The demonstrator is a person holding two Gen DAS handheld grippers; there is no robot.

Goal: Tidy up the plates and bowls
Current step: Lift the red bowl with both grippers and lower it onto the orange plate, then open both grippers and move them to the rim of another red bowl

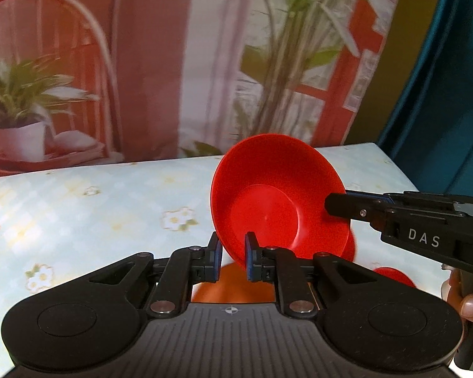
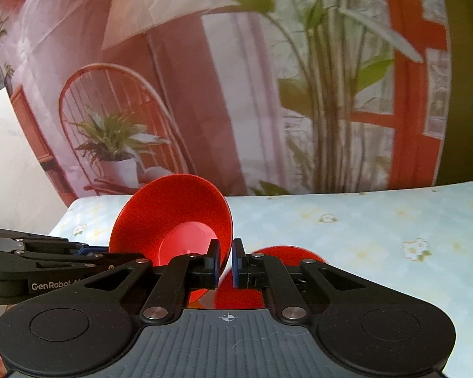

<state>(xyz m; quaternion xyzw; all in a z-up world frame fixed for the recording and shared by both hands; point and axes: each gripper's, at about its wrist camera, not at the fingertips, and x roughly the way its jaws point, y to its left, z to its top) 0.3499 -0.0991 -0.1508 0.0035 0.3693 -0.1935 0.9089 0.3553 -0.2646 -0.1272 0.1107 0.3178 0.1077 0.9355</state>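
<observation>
- Red bowl (image 1: 277, 201) hangs tilted above the table (image 1: 94, 201), its hollow turned toward the left wrist camera; both grippers hold it by the rim, on opposite sides
- left gripper (image 1: 231, 260) is closed to a narrow gap on the bowl's near lower rim; the thin wall passes between its blue-faced pads (image 1: 217, 258)
- right gripper (image 1: 331, 204) reaches in from the right side of that view, its fingers drawn together over the bowl's right edge; in its own view the right gripper (image 2: 225, 266) has the rim pinched in a slim gap, and the bowl (image 2: 173, 217) leans up and to the left
- a second red dish (image 2: 287, 256) lies on the flowered tablecloth just past the right gripper's fingers; more red and orange ware shows below the held bowl in the left view, blurred and partly hidden
- a fingertip (image 1: 471, 305) of the person's right hand shows on the gripper handle at the right edge
- a printed backdrop (image 1: 142, 63) of chair and plants stands behind the table
</observation>
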